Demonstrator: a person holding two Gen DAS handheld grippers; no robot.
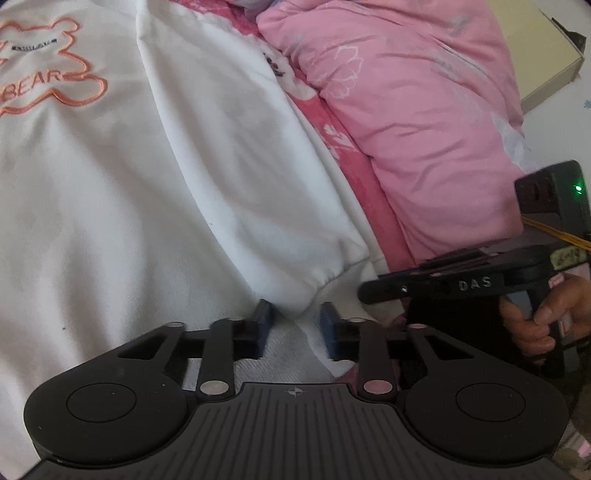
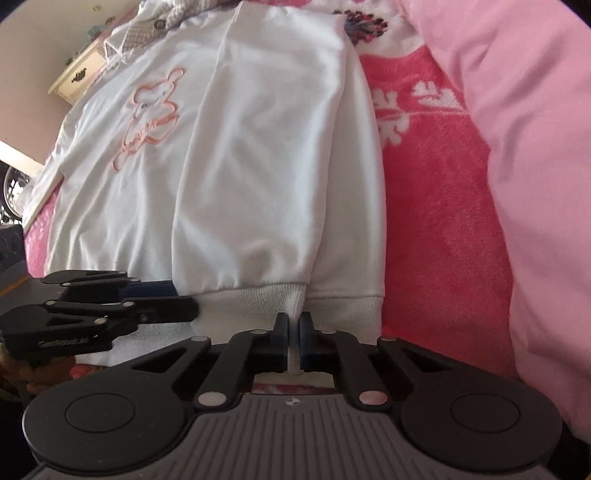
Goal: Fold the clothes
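Note:
A white sweatshirt (image 1: 110, 177) with an orange bear outline (image 1: 44, 70) lies flat on the bed, one sleeve (image 2: 258, 166) folded over its front. In the left wrist view my left gripper (image 1: 296, 323) sits at the ribbed hem (image 1: 288, 354) by the sleeve cuff, white cloth filling the narrow gap between its blue pads (image 1: 264, 321). My right gripper (image 2: 294, 325) is shut on a pinch of the hem (image 2: 332, 299) below the cuff. Seen from the right wrist, the left gripper (image 2: 173, 297) lies sideways on the hem's left part. A hand (image 1: 535, 321) holds the right gripper (image 1: 373, 291).
A pink quilt (image 1: 424, 110) is heaped along the right side of the sweatshirt, on a red flowered blanket (image 2: 436, 184). A cream drawer unit (image 2: 77, 77) stands beyond the bed at the far left. Another patterned garment (image 2: 159, 22) lies past the collar.

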